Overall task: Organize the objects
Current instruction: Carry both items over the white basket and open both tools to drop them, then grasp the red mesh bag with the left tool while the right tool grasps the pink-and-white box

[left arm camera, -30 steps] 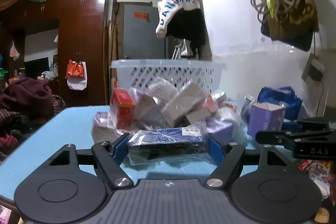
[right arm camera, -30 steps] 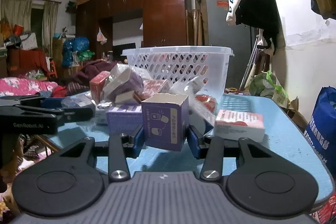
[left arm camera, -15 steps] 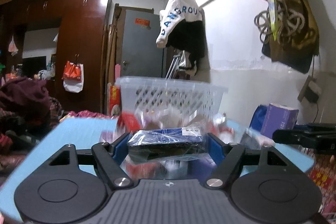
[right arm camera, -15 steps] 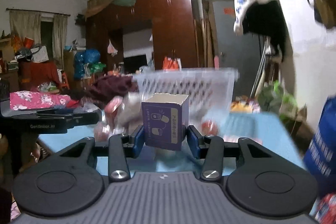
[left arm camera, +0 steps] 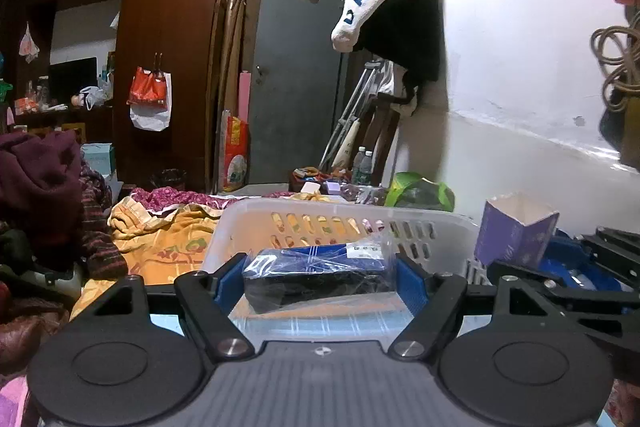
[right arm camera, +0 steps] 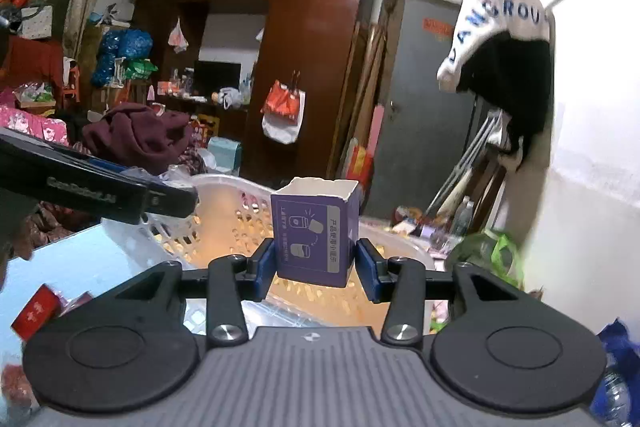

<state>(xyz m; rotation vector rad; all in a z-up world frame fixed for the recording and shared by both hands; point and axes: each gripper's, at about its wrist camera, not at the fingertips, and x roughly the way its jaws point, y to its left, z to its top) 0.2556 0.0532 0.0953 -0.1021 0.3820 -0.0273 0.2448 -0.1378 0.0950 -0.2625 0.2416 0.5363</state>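
Note:
My left gripper (left arm camera: pixel 320 277) is shut on a dark blue packet wrapped in clear plastic (left arm camera: pixel 316 275), held sideways over the near rim of a white slotted plastic basket (left arm camera: pixel 344 223). My right gripper (right arm camera: pixel 315 269) is shut on a small purple open-topped box (right arm camera: pixel 315 233), held upright above the same basket (right arm camera: pixel 224 223). In the left wrist view the purple box (left arm camera: pixel 516 231) and the black body of the right gripper show at the right. In the right wrist view the left gripper's black arm crosses the left side.
A light blue table (right arm camera: pixel 72 263) carries the basket; a red packet (right arm camera: pixel 34 311) lies on it at lower left. Beyond are a bed with yellow bedding (left arm camera: pixel 168 235), a brown wardrobe (left arm camera: pixel 172 39), a grey door (left arm camera: pixel 296 75) and a white wall (left arm camera: pixel 520 87) close on the right.
Both grippers have risen and moved forward with their loads, from behind the pile of packets on the table to over the basket, whose inside now shows.

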